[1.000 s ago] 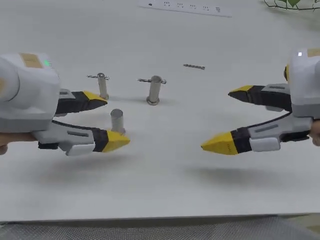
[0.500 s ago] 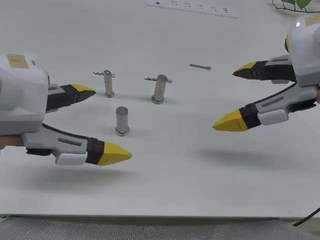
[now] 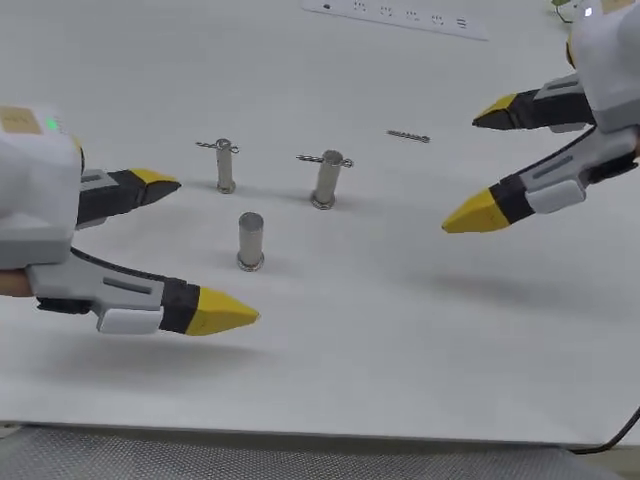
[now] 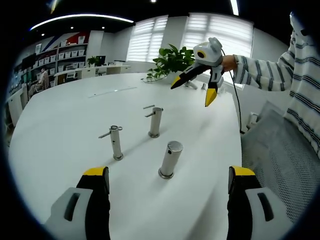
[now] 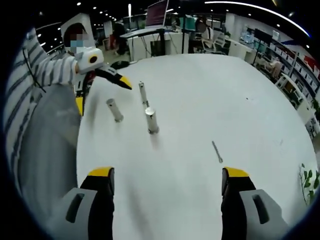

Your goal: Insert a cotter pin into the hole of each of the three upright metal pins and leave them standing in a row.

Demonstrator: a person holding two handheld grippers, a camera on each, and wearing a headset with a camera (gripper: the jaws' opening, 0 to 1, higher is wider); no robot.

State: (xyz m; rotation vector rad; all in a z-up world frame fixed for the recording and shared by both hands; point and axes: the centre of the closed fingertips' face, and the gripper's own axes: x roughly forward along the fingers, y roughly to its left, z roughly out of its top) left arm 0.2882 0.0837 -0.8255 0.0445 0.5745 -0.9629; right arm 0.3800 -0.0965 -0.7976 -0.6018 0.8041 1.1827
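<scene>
Three upright metal pins stand on the white table. The far left pin [image 3: 225,167] and the far middle pin [image 3: 326,180] each carry a cotter pin through the top. The nearer pin [image 3: 250,241] [image 4: 169,160] has nothing through it. A loose cotter pin [image 3: 408,136] [image 5: 217,151] lies on the table to the right. My left gripper [image 3: 185,250] is open, its jaws wide either side of the nearer pin's left. My right gripper [image 3: 484,165] hovers open above the table at the right, short of the loose cotter pin.
A white power strip [image 3: 395,17] lies along the table's far edge. A potted plant [image 4: 172,57] stands at a far corner. The table's front edge [image 3: 300,430] runs near the bottom of the head view.
My right gripper has risen and drawn toward the upper right. My left gripper has pulled back to the left and opened wider, leaving the nearer pin outside its jaws.
</scene>
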